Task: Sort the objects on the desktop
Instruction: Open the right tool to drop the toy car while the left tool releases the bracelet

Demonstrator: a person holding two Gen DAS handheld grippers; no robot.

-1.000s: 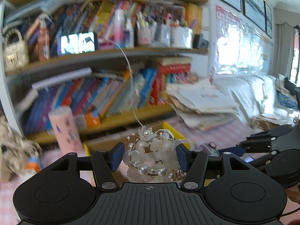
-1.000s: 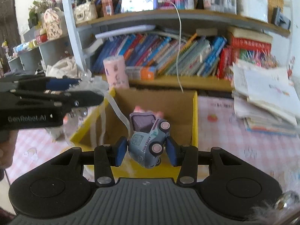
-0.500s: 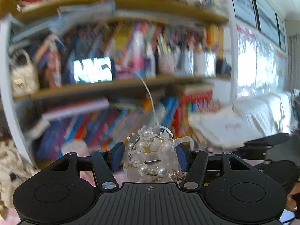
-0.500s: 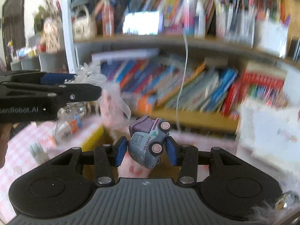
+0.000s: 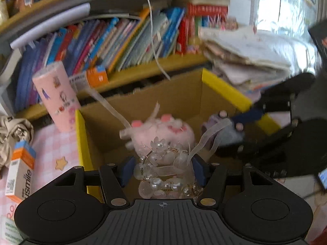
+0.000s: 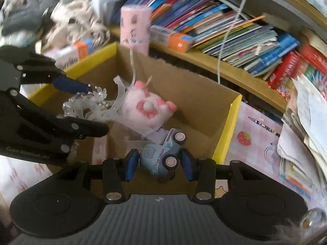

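Observation:
My left gripper [image 5: 162,170] is shut on a pearl-and-ribbon hair ornament [image 5: 163,171], held over the open yellow-rimmed cardboard box [image 5: 224,89]. In the right wrist view that same left gripper [image 6: 90,107] reaches in from the left with the hair ornament [image 6: 87,105] between its fingers. My right gripper [image 6: 159,162] is shut on a small blue toy truck [image 6: 161,157], above the near edge of the cardboard box [image 6: 226,130]. A pink plush toy [image 5: 163,131] lies inside the box, and the plush toy [image 6: 145,108] shows just beyond the truck.
A pink tube [image 5: 56,96] stands behind the box's left corner. Bookshelves [image 5: 114,40] full of books rise behind. A paper stack [image 5: 245,57] sits to the right, an orange-white carton [image 5: 19,169] and crumpled cloth [image 5: 14,130] to the left, on a pink checked tablecloth [image 6: 259,143].
Both grippers have tilted downward and sunk toward the box, which now fills the middle of both views. Each still grips its object. The truck has rolled with the right gripper.

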